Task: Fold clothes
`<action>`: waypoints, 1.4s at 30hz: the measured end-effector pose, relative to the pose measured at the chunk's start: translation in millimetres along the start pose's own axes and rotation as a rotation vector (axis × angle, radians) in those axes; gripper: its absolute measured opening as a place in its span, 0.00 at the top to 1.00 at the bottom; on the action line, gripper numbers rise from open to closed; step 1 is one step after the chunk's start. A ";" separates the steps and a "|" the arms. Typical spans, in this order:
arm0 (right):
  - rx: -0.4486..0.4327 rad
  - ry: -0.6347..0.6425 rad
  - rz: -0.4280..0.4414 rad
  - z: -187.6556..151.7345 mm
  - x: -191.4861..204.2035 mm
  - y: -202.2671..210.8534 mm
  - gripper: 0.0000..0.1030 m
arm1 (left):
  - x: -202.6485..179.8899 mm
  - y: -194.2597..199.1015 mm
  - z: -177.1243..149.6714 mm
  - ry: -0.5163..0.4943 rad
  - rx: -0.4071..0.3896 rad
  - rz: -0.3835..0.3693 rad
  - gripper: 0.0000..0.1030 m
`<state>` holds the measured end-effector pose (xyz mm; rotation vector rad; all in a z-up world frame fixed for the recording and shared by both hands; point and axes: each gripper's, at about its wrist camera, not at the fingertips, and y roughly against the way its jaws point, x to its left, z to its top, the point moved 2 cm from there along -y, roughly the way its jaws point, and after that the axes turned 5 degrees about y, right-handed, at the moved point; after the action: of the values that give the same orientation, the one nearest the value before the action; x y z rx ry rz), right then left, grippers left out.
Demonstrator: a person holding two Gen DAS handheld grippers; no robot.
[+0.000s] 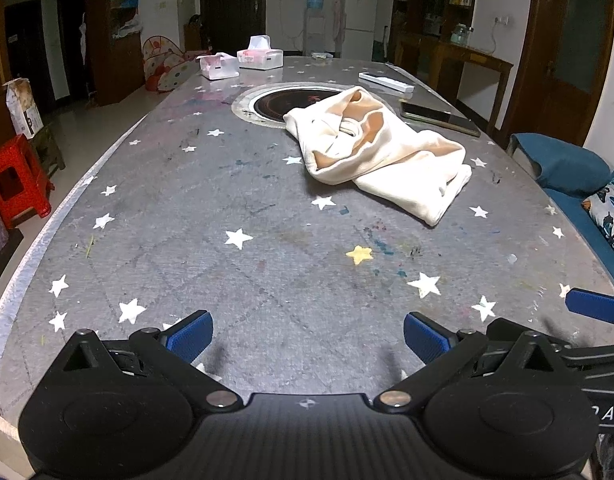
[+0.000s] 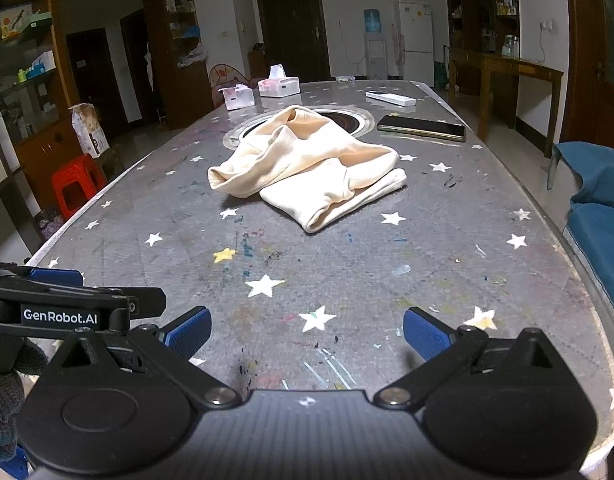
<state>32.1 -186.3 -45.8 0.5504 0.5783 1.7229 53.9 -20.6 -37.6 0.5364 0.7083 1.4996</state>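
Left gripper (image 1: 308, 338) and right gripper (image 2: 307, 336) both hover low over the near end of the star-print table (image 1: 235, 280), side by side, fingers spread wide w/ nothing between them. Cream garment (image 2: 307, 168) lies crumpled mid-table, well apart from both, its far edge overlapping the round inset hob (image 1: 267, 100); phone (image 2: 421, 128) just beyond on the right.

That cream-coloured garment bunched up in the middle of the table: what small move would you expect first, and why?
Probably both grippers reach forward toward the cream garment. It lies crumpled and partly over the round cooktop, with nothing holding it. The left gripper and right gripper both hover open over the near end of the table, well short of the cloth, so nothing can be folded yet.
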 end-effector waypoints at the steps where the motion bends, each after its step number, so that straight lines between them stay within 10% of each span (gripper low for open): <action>1: 0.001 -0.001 0.001 0.2 -0.1 -0.6 0.00 | 0.1 -0.5 0.5 0.000 0.001 0.001 0.00; 42: 0.061 -0.021 0.036 32.3 -6.3 -57.9 0.00 | 6.9 -54.2 40.9 0.000 0.064 0.022 0.00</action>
<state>97.0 -178.0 -58.5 0.6250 0.6113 1.7357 120.6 -10.6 -48.4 0.5944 0.7546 1.5017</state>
